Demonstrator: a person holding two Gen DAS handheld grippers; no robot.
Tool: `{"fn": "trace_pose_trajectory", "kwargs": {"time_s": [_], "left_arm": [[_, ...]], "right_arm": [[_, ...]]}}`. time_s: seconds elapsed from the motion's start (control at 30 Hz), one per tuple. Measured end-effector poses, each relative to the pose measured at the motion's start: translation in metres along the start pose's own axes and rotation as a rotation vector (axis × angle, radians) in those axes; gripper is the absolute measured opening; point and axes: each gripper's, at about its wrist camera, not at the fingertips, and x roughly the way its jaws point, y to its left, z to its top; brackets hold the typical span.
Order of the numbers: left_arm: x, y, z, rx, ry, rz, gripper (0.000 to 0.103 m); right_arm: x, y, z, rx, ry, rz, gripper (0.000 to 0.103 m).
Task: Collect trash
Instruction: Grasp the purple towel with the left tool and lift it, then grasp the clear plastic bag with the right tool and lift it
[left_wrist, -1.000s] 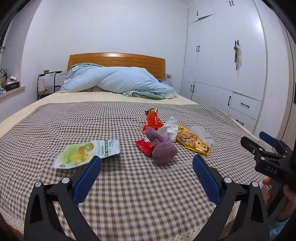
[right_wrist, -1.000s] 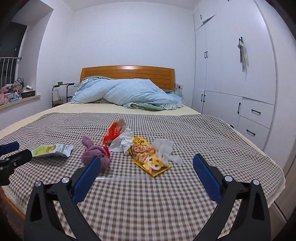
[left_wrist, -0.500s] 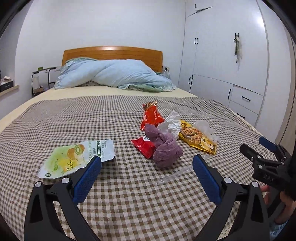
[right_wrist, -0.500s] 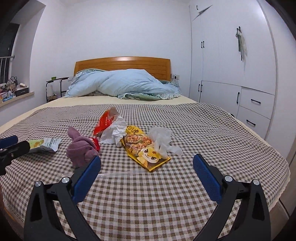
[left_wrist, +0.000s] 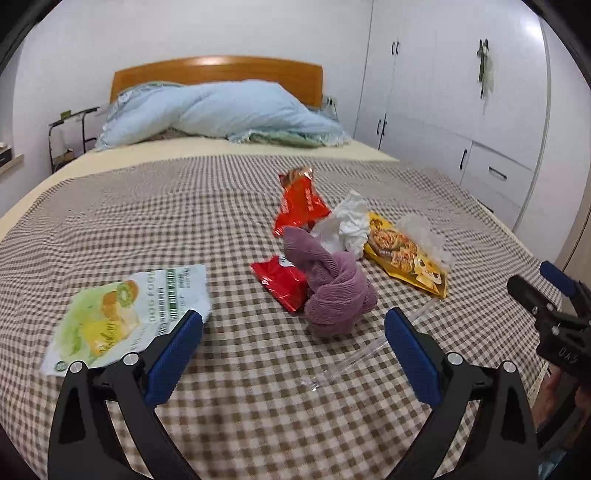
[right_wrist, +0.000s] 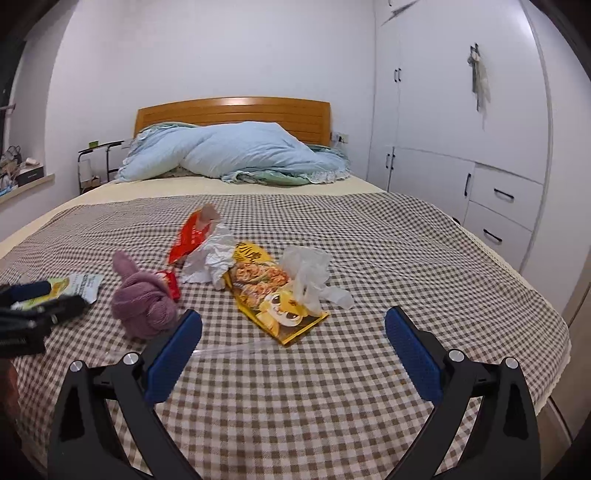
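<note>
Bedroom: a bed (right_wrist: 369, 236) wearing a brown checked cover is standing against a white wall (right_wrist: 221, 55); a blue quilt (right_wrist: 229, 155) is lying before the wooden headboard (right_wrist: 236, 114); white wardrobes (right_wrist: 461, 110) are lining the right side.

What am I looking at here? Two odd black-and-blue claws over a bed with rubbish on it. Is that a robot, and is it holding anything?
There is no robot: a person holds a two-finger gripper in each hand, each with a camera looking along its fingers. One picture is from the left gripper, the other from the right gripper. Both are open and hold nothing.

On the checked bedspread lie a green dog food pouch, two red wrappers, a crumpled white paper, a yellow snack bag, a clear plastic bag, a clear plastic strip and a knotted purple cloth.
</note>
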Motion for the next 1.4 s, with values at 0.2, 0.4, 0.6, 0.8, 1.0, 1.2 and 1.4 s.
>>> {"fn": "trace_pose_trajectory", "kwargs": {"time_s": [0.2,0.4,0.6,0.8,1.0,1.2,1.4], "left_arm": [[0.033,-0.018,0.008,0.013,0.059,-0.008,0.095],[0.062,-0.026,0.014,-0.006,0.099,0.003,0.087],[0.083,-0.020,0.017,-0.071,0.150,-0.024,0.080],[0.087,-0.020,0.018,-0.103,0.156,-0.121,0.049],[0.082,-0.016,0.023,-0.140,0.129,-0.139,0.039],[0.066,-0.010,0.040,-0.175,0.037,-0.123,0.039],[0.063,-0.006,0.053,-0.181,-0.025,-0.088,0.039]], "right_arm": [[0.022,-0.012,0.010,0.026,0.030,-0.055,0.095],[0.053,-0.018,0.007,0.068,0.121,-0.059,0.095],[0.078,-0.007,0.006,0.009,0.178,-0.056,0.095],[0.094,0.001,0.003,-0.050,0.220,-0.049,0.095],[0.103,-0.009,0.015,-0.050,0.208,-0.064,0.095],[0.120,-0.029,0.024,-0.020,0.226,-0.064,0.095],[0.142,-0.035,0.030,0.012,0.259,-0.002,0.096]]}}
